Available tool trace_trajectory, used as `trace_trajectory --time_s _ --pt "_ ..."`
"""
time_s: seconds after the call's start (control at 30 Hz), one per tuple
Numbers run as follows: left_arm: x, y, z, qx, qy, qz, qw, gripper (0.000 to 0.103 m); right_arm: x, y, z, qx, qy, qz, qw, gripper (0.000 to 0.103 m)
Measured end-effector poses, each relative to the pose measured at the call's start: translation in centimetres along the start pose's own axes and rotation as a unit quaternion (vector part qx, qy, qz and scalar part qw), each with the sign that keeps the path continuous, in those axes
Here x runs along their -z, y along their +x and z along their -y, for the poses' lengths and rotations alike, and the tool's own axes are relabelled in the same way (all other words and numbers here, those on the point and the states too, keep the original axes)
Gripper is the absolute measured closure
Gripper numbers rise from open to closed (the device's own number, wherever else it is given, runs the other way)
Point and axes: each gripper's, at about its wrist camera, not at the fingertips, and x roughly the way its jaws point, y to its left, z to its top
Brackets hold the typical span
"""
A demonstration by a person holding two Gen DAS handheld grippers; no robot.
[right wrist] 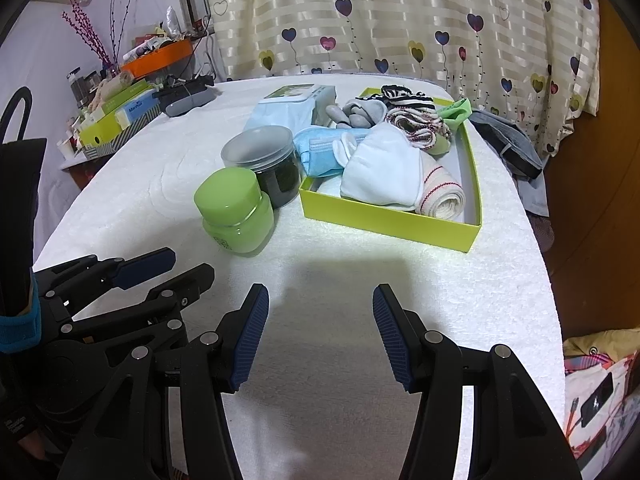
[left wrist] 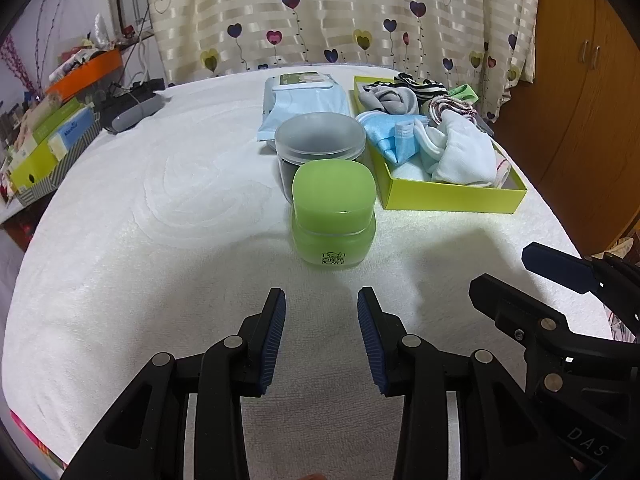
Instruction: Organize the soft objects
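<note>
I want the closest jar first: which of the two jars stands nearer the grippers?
The green jar with the square green lid; the clear jar with dark contents and a frosted round lid stands just behind it.

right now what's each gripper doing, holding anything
Left gripper: open, holding nothing, its fingers over the white towel-covered table.
Right gripper: open, holding nothing.

A white towel-covered surface [left wrist: 160,208] is carrying everything. A green jar [left wrist: 334,216], a frosted-lid jar [left wrist: 320,140], a wipes pack [left wrist: 304,100] and a lime box [left wrist: 452,196] are lying on it.
</note>
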Motion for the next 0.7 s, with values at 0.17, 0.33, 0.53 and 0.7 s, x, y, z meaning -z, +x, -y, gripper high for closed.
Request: trace_trajectory --time_s 0.17,0.33,0.53,0.7 --pt "-0.07 -0.06 0.0 -0.002 0.001 0.001 1.0 0.067 0.06 0.04 -0.06 0.0 -0.001 0.0 1.0 0.048" --pt "-0.03 -0.11 0.05 -0.001 0.001 0.0 1.0 0.067 0.03 0.01 0.01 0.001 -0.001 0.0 1.0 0.048" --pt "-0.01 -0.12 -0.12 -0.002 0.001 0.001 1.0 0.067 0.03 0.01 -0.01 0.001 -0.001 0.001 1.0 0.048" --pt "-0.01 -0.12 -0.07 -0.001 0.002 0.001 1.0 0.067 0.05 -0.02 -0.04 0.002 -0.002 0.001 1.0 0.048"
